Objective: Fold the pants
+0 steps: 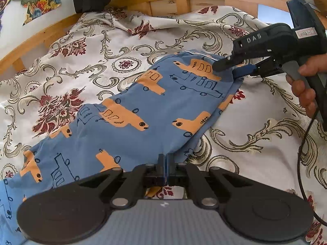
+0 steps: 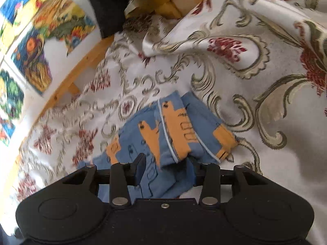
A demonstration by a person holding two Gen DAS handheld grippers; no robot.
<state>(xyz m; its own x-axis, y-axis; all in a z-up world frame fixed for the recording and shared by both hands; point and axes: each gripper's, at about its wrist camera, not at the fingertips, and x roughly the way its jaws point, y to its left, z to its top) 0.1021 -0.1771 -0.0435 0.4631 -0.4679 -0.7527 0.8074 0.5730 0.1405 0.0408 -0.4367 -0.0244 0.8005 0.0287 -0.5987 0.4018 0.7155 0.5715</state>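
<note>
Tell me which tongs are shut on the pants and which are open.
The left tongs are shut on the pants' near edge. The right tongs are open, fingers apart around bunched fabric at the far end.

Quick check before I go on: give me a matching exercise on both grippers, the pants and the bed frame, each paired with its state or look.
Things:
1. left gripper
2. right gripper
3. pants
4. bed frame

States:
A. blue with orange vehicles, lying on the bedspread
B. light wood, behind the bedding
C. shut on the near edge of the pants
D. jaws apart, cloth bunched between them

Pairs: 1-C, 2-D, 3-A, 4-B
</note>
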